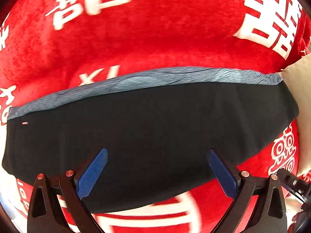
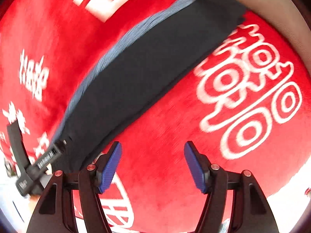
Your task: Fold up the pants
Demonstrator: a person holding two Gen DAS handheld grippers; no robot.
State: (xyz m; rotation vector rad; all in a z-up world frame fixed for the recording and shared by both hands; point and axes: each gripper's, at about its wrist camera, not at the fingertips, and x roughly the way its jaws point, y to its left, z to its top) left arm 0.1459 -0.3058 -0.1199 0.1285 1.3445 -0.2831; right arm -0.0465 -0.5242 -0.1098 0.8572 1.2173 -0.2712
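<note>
The pants point(image 1: 147, 128) lie folded into a long dark navy band on the red blanket, with a lighter blue-grey ribbed layer point(image 1: 155, 78) showing along the far edge. My left gripper point(image 1: 157, 153) is open and empty, its blue pads over the near part of the pants. In the right wrist view the pants point(image 2: 147, 73) run diagonally from lower left to upper right. My right gripper point(image 2: 152, 149) is open and empty over the red blanket, just right of the pants' near end. The left gripper's black body point(image 2: 38, 165) shows at the lower left.
A red plush blanket point(image 1: 155, 38) with large white characters covers the surface. A beige cushion or cloth point(image 1: 299, 89) sits at the right edge, beside the pants' right end. The blanket point(image 2: 175, 126) spreads wide to the right of the pants.
</note>
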